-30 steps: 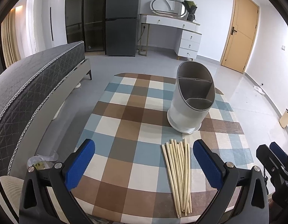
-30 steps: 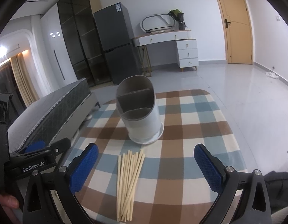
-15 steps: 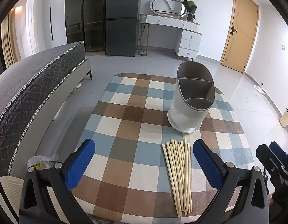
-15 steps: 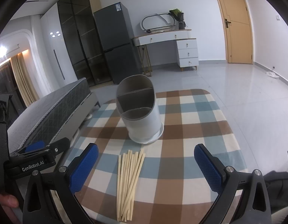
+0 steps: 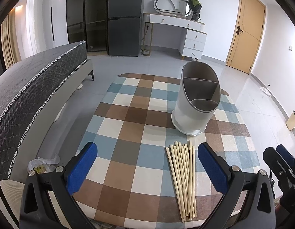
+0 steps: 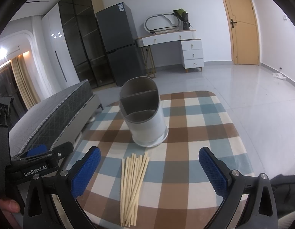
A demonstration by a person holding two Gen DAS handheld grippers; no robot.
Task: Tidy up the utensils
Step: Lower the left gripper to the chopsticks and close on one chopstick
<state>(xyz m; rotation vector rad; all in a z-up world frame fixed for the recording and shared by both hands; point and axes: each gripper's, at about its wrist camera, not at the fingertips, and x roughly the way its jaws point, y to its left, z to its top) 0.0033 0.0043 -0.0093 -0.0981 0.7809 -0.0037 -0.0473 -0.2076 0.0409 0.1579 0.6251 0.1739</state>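
A: Both tongs, left (image 5: 147, 168) and right (image 6: 149, 168), gape empty; chopsticks (image 6: 133, 188) lie between the right's fingers, holder (image 6: 144, 118) beyond.

B: Risk: pinching the loose bundle could scatter sticks.

Pale chopsticks (image 5: 183, 177) bundled flat, near upright divided holder (image 5: 197, 105)

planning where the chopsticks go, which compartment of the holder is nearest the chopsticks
The low front compartment of the utensil holder, with the curved lip, facing the chopsticks. The other compartments sit behind it under the taller back wall, split by dividers.
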